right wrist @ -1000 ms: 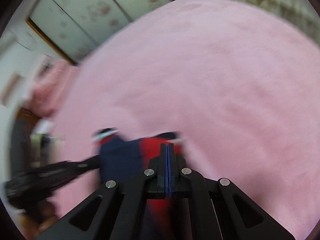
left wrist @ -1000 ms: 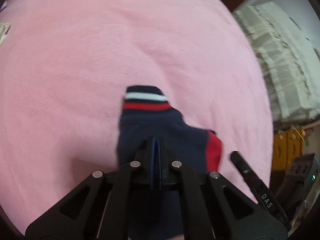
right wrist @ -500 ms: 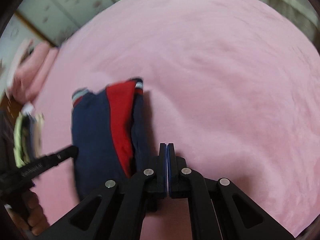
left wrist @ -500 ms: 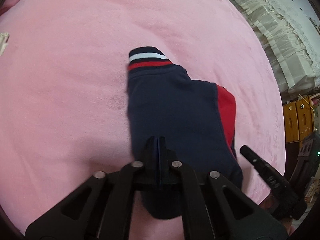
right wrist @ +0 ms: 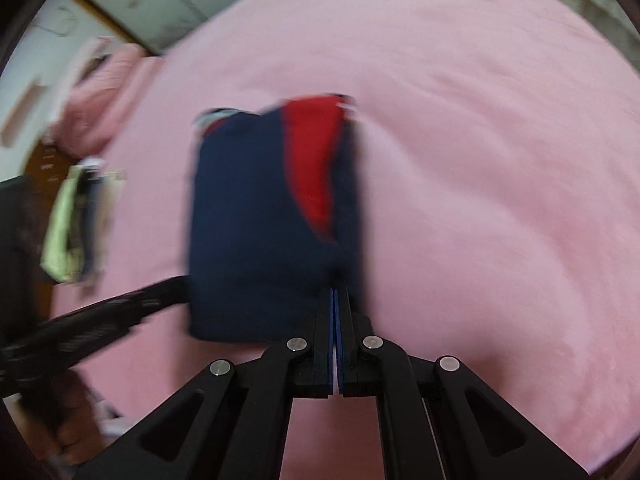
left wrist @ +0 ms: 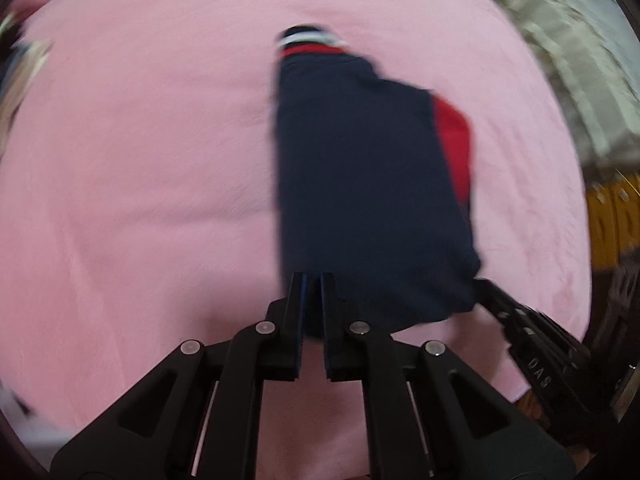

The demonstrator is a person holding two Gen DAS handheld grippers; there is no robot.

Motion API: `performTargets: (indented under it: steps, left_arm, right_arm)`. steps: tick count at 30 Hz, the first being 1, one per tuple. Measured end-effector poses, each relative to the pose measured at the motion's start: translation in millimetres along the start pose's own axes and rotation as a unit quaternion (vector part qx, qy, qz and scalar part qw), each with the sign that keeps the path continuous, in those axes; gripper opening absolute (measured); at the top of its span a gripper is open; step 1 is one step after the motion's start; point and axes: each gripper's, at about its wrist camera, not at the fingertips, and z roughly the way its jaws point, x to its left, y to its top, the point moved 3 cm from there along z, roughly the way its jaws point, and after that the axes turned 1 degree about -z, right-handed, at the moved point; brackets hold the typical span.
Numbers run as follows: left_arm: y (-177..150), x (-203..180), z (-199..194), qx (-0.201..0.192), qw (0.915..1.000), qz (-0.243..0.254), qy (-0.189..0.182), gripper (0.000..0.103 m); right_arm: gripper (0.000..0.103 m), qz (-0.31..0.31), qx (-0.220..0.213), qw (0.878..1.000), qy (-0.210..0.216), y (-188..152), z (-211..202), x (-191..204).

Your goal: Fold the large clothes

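We see folded navy-and-red knit garment (left wrist: pixel 368 184) flat on pink fleece bed cover (left wrist: pixel 140 160) | left gripper (left wrist: pixel 313 292) jaws just opening, garment's near edge between them | right gripper (right wrist: pixel 335 300) jaws closed at its near corner.

You have a bed with a pink blanket (left wrist: pixel 140 160). On it lies the folded garment (left wrist: pixel 360 184), navy with a red panel. At its far edge lies maybe a pink pillow (right wrist: pixel 108 100), blurred.

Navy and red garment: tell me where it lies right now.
The folded navy and red garment lies flat on the pink blanket, just ahead of both grippers in both wrist views, its striped cuff at the far end.
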Motion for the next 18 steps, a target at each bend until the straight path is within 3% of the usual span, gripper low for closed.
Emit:
performTargets:
  steps: [1, 4, 6, 10, 11, 13, 14, 18]
  left_arm:
    - [-7, 5, 2, 0.003, 0.9998, -0.012, 0.016, 0.017]
    - [-23, 16, -4, -0.013, 0.9974, -0.025, 0.066, 0.049]
    - [-30, 20, -6, -0.01, 0.996, -0.021, 0.086, 0.052]
    - [-39, 18, -5, 0.022, 0.9962, -0.015, 0.083, 0.052]
    - [-40, 17, -7, 0.021, 0.9963, -0.015, 0.082, 0.052]
    - [-42, 15, -12, 0.014, 0.9968, -0.009, 0.078, 0.059]
    - [-41, 12, -14, 0.011, 0.9968, -0.005, 0.078, 0.065]
    - [-33, 0, -24, -0.006, 0.9965, 0.002, 0.083, 0.069]
  right_arm:
    - [0.001, 0.013, 0.007, 1.0, -0.015, -4, 3, -9]
    - [0.002, 0.032, 0.031, 0.999, -0.004, -12, 6, -18]
    - [0.011, 0.018, 0.037, 0.999, -0.006, -16, 2, -17]
    - [0.055, -0.024, 0.041, 0.999, -0.012, -27, -20, -11]
    - [0.061, -0.03, 0.043, 0.999, -0.013, -27, -27, -8]
    - [0.089, -0.043, 0.056, 0.997, -0.026, -25, -24, 3]
    - [0.089, -0.048, 0.059, 0.997, -0.033, -33, -39, 12]
    - [0.09, -0.06, 0.061, 0.996, -0.041, -21, -46, 32]
